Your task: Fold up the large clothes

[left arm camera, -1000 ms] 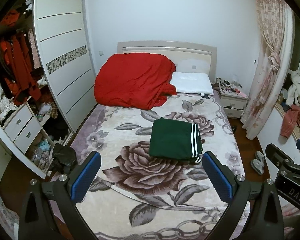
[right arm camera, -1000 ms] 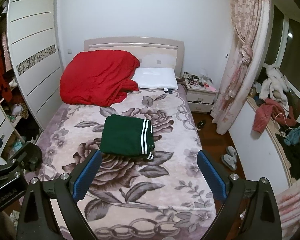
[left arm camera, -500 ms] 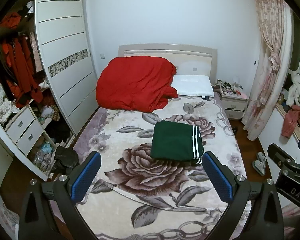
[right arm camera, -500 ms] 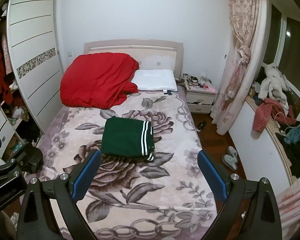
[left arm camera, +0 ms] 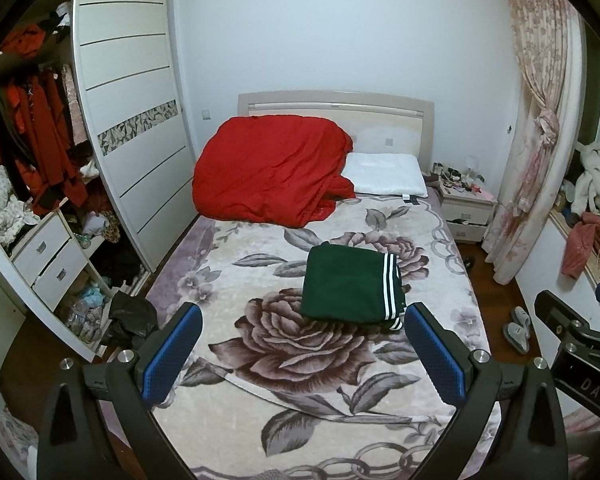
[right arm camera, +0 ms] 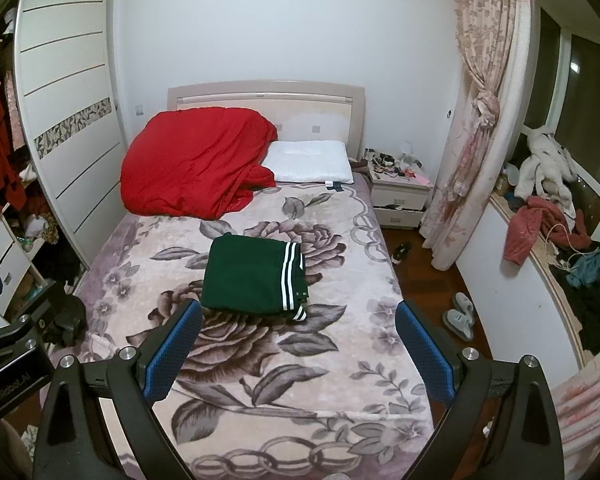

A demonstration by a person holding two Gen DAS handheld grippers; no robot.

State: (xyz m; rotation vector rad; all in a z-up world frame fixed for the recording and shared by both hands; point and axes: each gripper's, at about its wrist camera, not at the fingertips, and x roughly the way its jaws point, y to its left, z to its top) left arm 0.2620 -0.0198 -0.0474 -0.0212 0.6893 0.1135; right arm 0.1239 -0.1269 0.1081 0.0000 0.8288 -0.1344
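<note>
A dark green garment with white stripes (left arm camera: 350, 286) lies folded into a neat rectangle in the middle of the bed, on the floral blanket (left arm camera: 284, 364). It also shows in the right wrist view (right arm camera: 254, 278). My left gripper (left arm camera: 300, 354) is open and empty, held high above the foot of the bed, well back from the garment. My right gripper (right arm camera: 298, 350) is open and empty too, beside the left one. Part of the right gripper shows at the right edge of the left wrist view (left arm camera: 576, 344).
A red duvet (left arm camera: 268, 172) and a white pillow (left arm camera: 386, 174) lie at the bed's head. An open wardrobe (left arm camera: 40, 184) with clothes stands left. A nightstand (left arm camera: 466, 210), a curtain (left arm camera: 536, 120), slippers (right arm camera: 460, 316) and a cluttered ledge (right arm camera: 556, 236) are right.
Both grippers have drawn back and risen a little from the bed, so the view is slightly wider. The folded garment has not moved.
</note>
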